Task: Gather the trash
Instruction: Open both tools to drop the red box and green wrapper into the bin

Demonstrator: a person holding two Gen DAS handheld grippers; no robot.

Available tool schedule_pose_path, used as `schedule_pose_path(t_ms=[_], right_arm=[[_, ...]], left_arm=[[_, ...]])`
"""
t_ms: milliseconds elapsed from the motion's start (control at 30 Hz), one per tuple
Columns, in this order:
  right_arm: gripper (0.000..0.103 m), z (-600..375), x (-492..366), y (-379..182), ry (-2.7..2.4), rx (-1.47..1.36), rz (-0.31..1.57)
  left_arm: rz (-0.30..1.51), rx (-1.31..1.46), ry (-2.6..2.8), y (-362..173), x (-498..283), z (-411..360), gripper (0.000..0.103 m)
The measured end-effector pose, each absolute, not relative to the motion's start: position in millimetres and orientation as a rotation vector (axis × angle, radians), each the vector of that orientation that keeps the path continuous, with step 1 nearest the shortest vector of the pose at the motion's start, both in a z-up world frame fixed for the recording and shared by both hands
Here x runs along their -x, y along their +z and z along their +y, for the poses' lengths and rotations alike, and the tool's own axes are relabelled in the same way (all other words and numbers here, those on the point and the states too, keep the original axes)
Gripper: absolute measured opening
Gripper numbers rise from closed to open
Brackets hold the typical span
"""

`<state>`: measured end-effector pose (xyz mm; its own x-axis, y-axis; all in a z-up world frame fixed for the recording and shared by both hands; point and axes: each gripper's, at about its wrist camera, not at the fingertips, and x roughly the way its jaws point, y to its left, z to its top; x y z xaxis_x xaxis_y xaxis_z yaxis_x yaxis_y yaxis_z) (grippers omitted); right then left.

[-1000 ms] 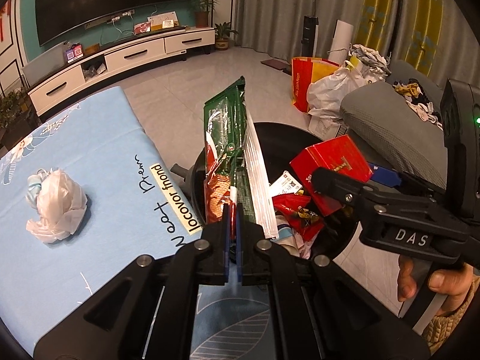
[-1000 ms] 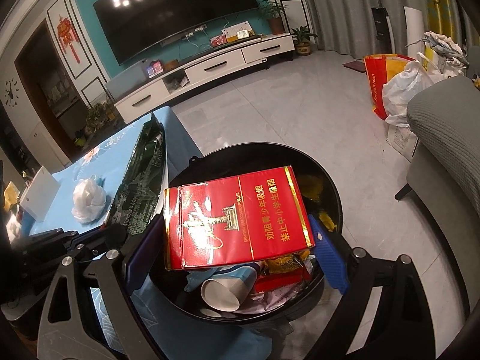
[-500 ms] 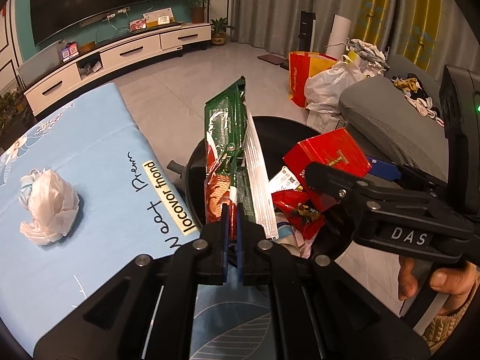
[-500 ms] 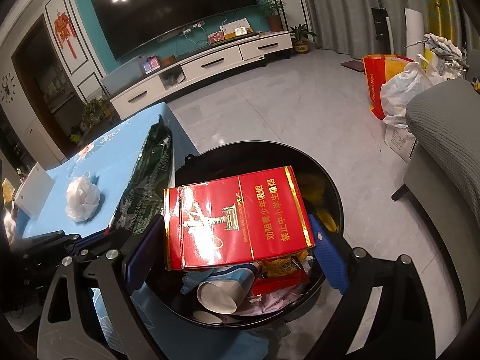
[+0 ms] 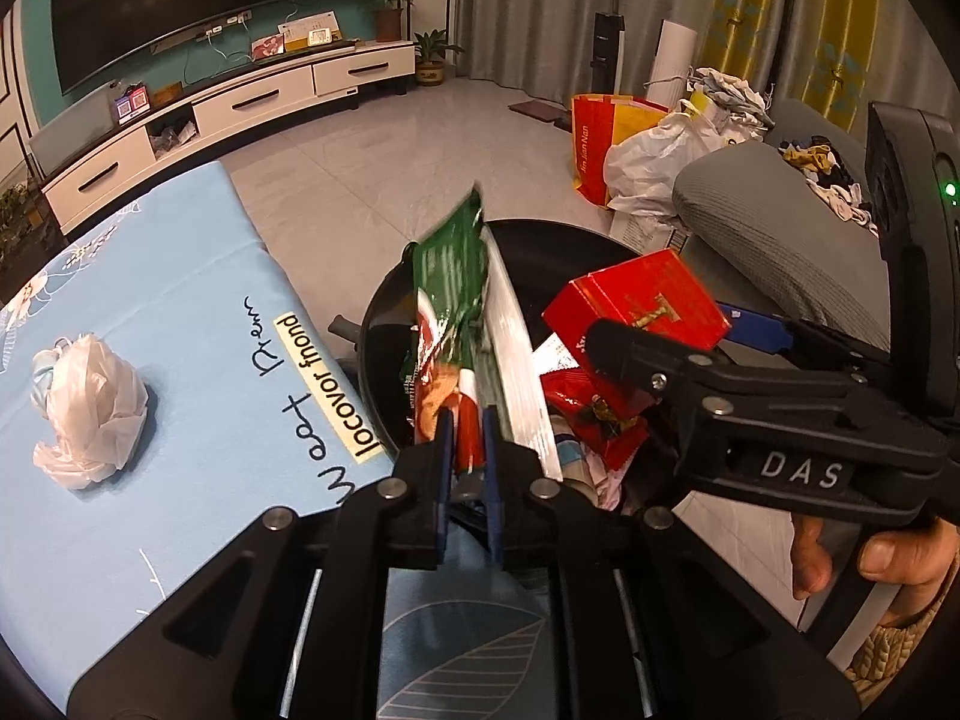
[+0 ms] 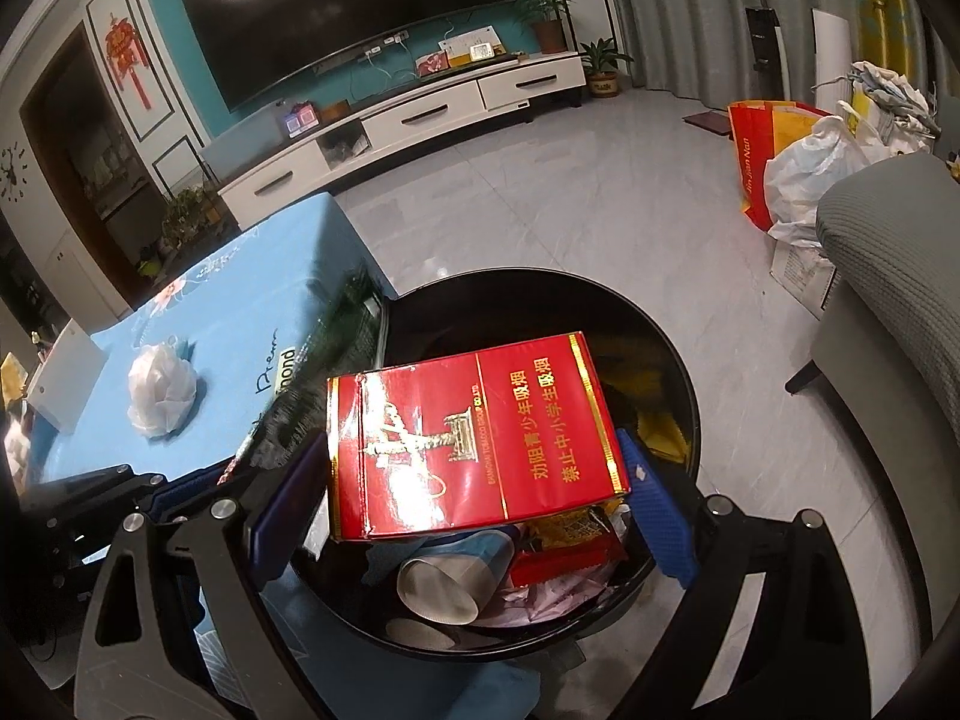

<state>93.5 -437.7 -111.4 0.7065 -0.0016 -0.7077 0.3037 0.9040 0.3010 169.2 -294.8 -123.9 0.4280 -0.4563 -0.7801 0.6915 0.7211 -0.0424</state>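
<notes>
- The left gripper (image 5: 467,450) hangs over the near rim of the black trash bin (image 5: 432,276), and its jaws are opening; the lower end of the green snack wrapper (image 5: 450,306) is between them but seems no longer pinched.
- The wrapper stands almost upright and leans on the bin's left rim, so the person should open wide and wait until it slides inside before pulling away, otherwise it may tip out to the blue tablecloth (image 5: 180,300).
- The right gripper (image 6: 474,498) is clenched on the red carton (image 6: 474,438), which is held flat above the bin's middle, over a paper cup (image 6: 444,582) and other rubbish.
- This carton should be let go only after the wrapper is down, and low enough not to bounce out.
- One crumpled white bag (image 5: 90,408) lies on the cloth, well apart to the left, not yet collected.
</notes>
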Motion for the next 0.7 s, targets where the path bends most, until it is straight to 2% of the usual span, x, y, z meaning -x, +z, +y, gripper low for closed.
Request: schedule_pose_path(t_ms=[267,433,533,700], right_arm=[[0.092,-439,-94,-114,-0.2,-0.435,0.796],[0.092,-438,-95,-113,-0.206,-0.437,0.81],[0.097,-435,-94,-111,-0.204,-0.434,0.808],[0.097,-430,-91,-104,-0.202,-0.43,0.797]], left_arm=[[0.857,-0.298,-0.732,-122,-166,-293,0.025],[0.855,-0.286,-0.731,-119,-165,-290,0.037],[0.85,-0.273,-0.73,-116,-164,-286,0.047],[0.836,-0.256,-0.73,-109,-161,-280,0.051]])
